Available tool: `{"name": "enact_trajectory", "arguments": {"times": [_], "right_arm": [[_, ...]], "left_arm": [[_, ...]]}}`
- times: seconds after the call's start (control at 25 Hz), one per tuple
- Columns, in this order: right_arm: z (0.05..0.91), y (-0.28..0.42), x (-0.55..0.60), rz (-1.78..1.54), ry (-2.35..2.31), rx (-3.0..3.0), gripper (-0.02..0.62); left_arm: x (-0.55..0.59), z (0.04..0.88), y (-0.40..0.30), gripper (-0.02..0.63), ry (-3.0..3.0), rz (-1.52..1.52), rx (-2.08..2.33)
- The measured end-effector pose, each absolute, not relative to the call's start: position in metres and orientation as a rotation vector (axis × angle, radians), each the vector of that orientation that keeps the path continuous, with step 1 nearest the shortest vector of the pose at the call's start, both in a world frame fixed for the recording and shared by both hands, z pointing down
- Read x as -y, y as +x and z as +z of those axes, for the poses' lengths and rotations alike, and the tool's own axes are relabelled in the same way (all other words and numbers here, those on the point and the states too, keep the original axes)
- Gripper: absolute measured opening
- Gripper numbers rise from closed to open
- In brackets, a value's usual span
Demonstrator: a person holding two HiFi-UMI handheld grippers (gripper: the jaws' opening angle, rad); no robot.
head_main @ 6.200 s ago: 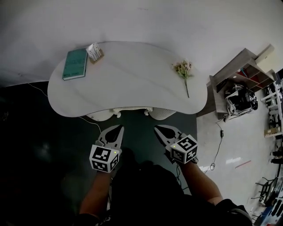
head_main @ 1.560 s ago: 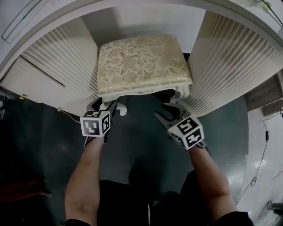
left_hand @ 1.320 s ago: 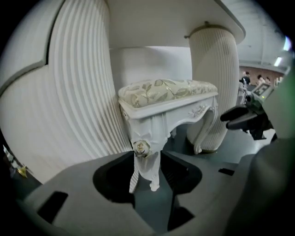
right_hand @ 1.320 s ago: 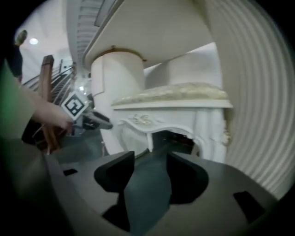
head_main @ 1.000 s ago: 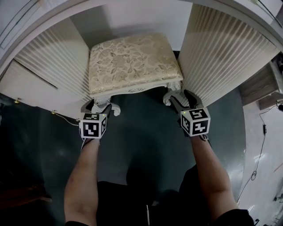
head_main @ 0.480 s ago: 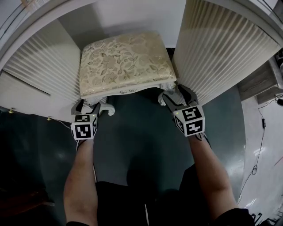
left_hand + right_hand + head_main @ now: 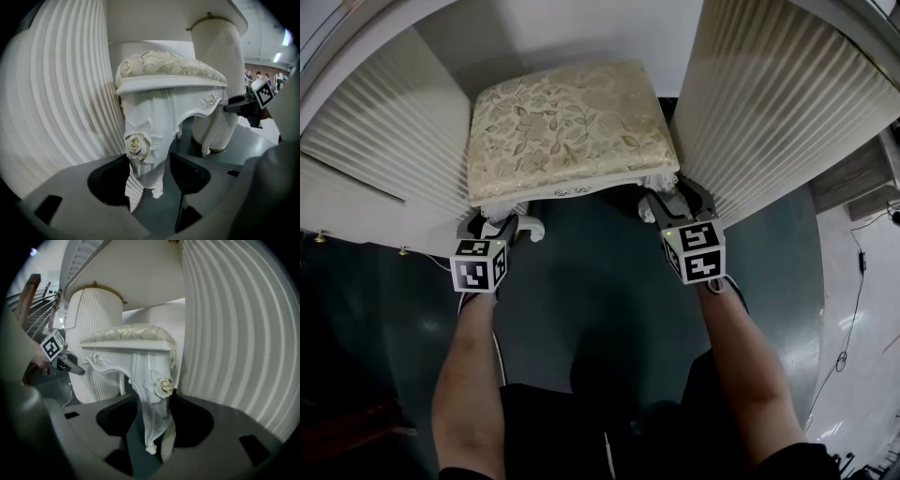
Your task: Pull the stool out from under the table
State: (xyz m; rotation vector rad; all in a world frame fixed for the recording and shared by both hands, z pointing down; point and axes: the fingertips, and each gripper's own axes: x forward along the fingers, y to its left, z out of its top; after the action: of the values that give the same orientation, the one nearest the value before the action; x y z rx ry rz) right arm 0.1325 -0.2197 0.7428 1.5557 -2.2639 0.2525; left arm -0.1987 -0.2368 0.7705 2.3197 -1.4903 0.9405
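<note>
The stool has a floral cream cushion and carved white legs, and it stands between the table's two fluted pedestals. My left gripper is at its front left leg. The jaws have just been closing and now sit against the leg on both sides, just below the carved rose. My right gripper has likewise just been closing and is shut on the front right leg. Each gripper also appears in the other's view: the right gripper and the left gripper.
The fluted white left pedestal and right pedestal flank the stool closely. The tabletop's underside hangs over it. Dark floor lies between me and the stool. A cable trails on the pale floor at right.
Both grippers came forward from short of the stool to its front legs, and their jaws have narrowed around the legs. The stool has stayed where it was.
</note>
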Motion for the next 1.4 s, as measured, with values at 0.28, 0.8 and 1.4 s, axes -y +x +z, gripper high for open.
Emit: {"name": "enact_trajectory", "arguments": {"times": [0.28,0.8,1.4], "right_arm": [[0.744,0.135,0.220,0.295,1.481,2.326,0.210],[0.756,0.132,0.235,0.333,1.487,2.236,0.253],[0.756,0.132,0.232,0.384,1.304,2.309,0.236]], "left_arm": [[0.236,0.763,-0.192,0.281,2.213,0.751,1.468],[0.248,0.760,-0.182,0.356,2.370,0.933,1.347],[0.243,0.755,-0.182,0.314,2.228,0.930,1.300]]}}
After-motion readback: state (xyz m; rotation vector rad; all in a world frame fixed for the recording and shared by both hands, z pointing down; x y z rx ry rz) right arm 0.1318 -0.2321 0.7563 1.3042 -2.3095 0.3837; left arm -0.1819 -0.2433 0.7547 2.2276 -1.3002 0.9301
